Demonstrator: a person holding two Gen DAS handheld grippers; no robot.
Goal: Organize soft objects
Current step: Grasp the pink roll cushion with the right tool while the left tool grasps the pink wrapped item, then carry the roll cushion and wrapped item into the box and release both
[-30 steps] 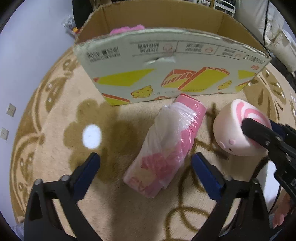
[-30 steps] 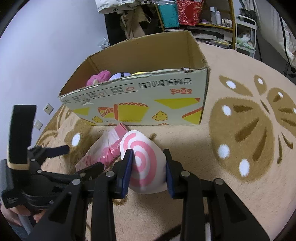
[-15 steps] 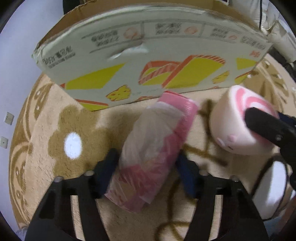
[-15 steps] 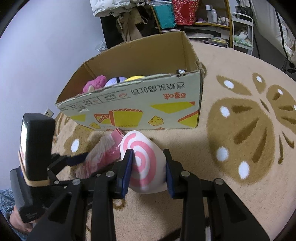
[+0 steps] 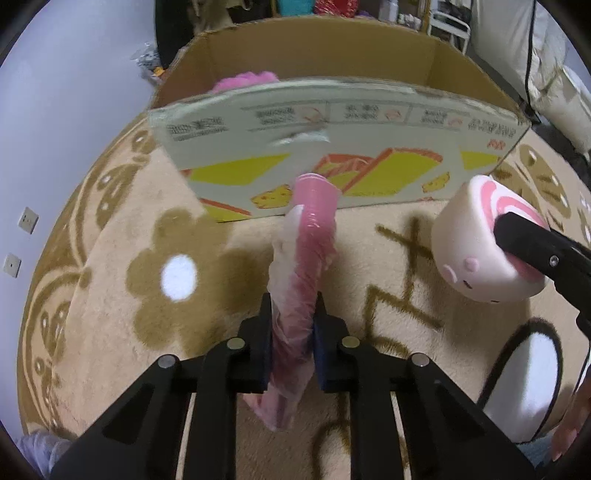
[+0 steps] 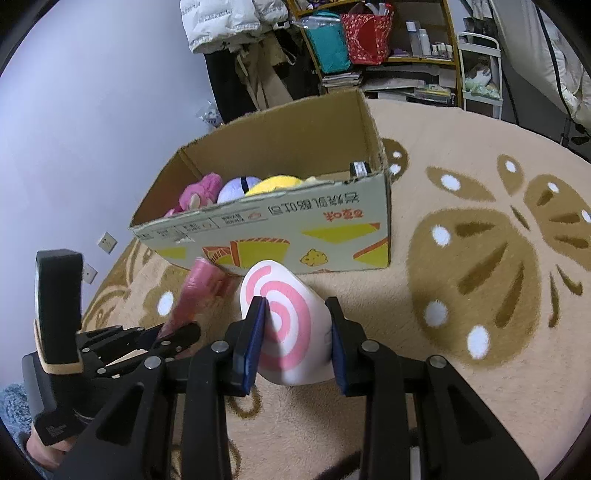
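1. While both tools work low over it, the beige rug [image 6: 461, 387] with brown flower and butterfly patterns fills the floor in both views.
2. Standing open on the rug, the cardboard box [image 6: 295, 236] shows yellow and orange print on its near wall; inside lie a pink plush [image 6: 201, 192], a pale purple ball-shaped toy [image 6: 236, 186] and a yellow plush [image 6: 275, 184].
3. Behind the box, shelves [image 6: 388, 55] crowded with bags and bottles line the wall, with a white padded jacket [image 6: 229, 22] hanging beside them.
4. Just in front of the box, the white round plush [image 5: 480, 243] with a pink spiral top and a small face is clamped in the right hand-held gripper [image 6: 295, 332] — its jaws are closed on the toy's two sides, and the toy appears raised off the rug.
5. Left of that toy, the pink plastic-wrapped soft pack [image 5: 306, 280] is squeezed thin in the left hand-held gripper [image 5: 291, 332], whose jaws have just been closing and now pinch its lower part — its upper end points toward the box wall.
6. At the lower right edge of the left view, part of a hand [image 5: 570, 424] shows.
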